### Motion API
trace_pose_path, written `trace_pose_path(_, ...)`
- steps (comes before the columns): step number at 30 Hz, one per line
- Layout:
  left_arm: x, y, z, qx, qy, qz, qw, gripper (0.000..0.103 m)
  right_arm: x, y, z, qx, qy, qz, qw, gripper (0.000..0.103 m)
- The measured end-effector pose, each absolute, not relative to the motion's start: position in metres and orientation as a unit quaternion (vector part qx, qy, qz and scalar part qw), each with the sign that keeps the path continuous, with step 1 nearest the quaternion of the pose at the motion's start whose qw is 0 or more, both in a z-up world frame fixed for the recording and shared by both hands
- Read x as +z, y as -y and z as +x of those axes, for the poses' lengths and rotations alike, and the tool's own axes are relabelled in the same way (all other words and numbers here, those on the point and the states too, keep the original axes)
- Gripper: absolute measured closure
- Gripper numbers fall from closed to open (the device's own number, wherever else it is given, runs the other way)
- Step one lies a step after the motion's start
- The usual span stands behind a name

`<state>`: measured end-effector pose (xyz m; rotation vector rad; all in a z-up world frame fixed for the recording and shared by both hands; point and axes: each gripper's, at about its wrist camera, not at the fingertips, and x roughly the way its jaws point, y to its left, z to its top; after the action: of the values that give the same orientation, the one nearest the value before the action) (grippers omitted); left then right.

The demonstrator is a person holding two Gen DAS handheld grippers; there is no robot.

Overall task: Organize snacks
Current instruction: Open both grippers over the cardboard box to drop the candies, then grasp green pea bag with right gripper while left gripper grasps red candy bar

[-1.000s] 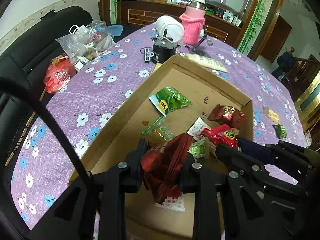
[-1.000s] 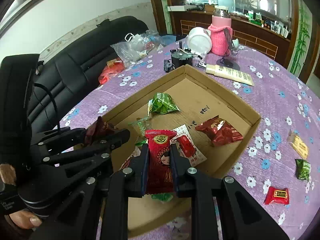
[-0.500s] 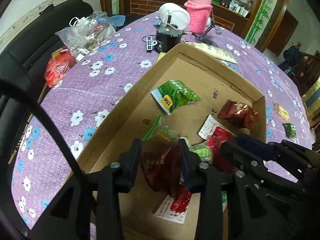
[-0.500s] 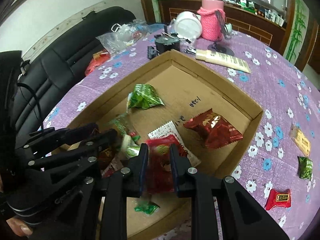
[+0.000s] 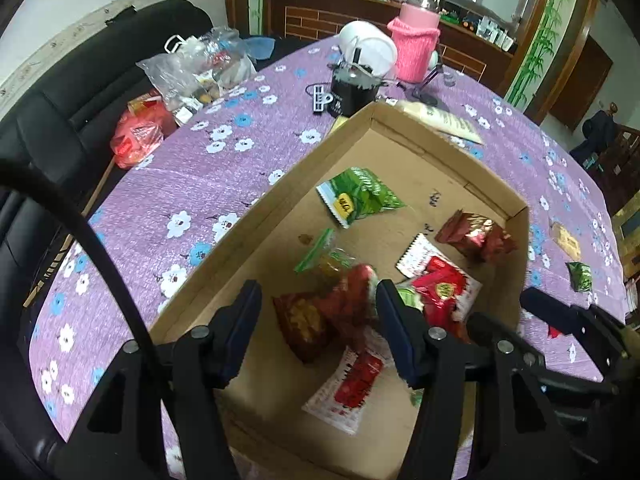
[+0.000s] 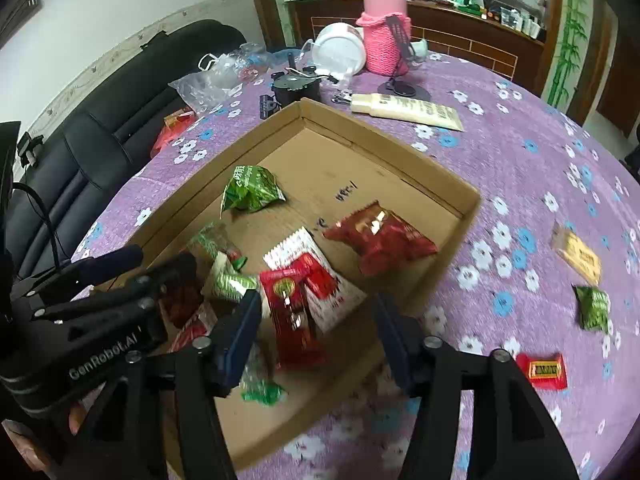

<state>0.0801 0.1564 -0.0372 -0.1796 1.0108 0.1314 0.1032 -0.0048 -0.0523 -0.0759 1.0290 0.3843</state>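
1. Cardboard tray [image 6: 472, 196] on the purple tablecloth [image 6: 520, 168] holds most snacks.
2. Left gripper [image 5: 318, 300], jaws apart, hovers above a dark red packet [image 5: 320, 316], seemingly loose.
3. Right gripper [image 6: 316, 312], jaws apart, hangs over a red packet [image 6: 294, 312].

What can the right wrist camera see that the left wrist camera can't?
Only the right wrist view shows the small red candy lying plainly on the purple tablecloth, and the left gripper from the side. Only the left wrist view shows the red plastic bag whole at the table's edge, and the right gripper. Both show the cardboard box with snacks inside, the green packet, the pink knitted cover, and both pairs of jaws standing open.
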Motion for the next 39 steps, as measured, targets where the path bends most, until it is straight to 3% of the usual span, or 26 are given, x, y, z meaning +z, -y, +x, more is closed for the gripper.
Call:
trace_pose_path(4,-0.029,-0.130,0.070,0.045,-0.471,-0.079,0.877,0.036,-0.049,0.030,0.086,0.191,-0.487,-0.028,0.852,0.029)
trace_pose_path(15,-0.015,0.009,0.080,-0.076,-0.469,0.006,0.880,0.035,-0.048,0.220,0.100,0.024,-0.463,0.025,0.886,0.024)
trace_pose_path(26,-0.047,0.065,0.104,-0.081,-0.505,0.041,0.858,0.035,-0.088,0.238,0.158,0.050,-0.486,-0.017,0.873,0.023)
trace_pose_path(27,-0.049,0.067,0.104,-0.083,-0.505,0.044,0.858,0.035,-0.090,0.236,0.160,0.053,-0.486,-0.021,0.872,0.024)
trace_pose_path(29,-0.050,0.069,0.103,-0.094,-0.500,0.051,0.860,0.035,-0.093,0.234,0.162,0.060,-0.489,-0.030,0.870,0.044)
trace_pose_path(33,-0.054,0.078,0.106,-0.113,-0.498,0.069,0.857,0.035,-0.093,0.245,0.156,0.073,-0.485,-0.016,0.871,0.064)
trace_pose_path(39,-0.061,0.108,0.106,-0.161,-0.487,0.123,0.849,0.034,-0.091,0.273,0.130,0.093,-0.492,0.017,0.865,0.066)
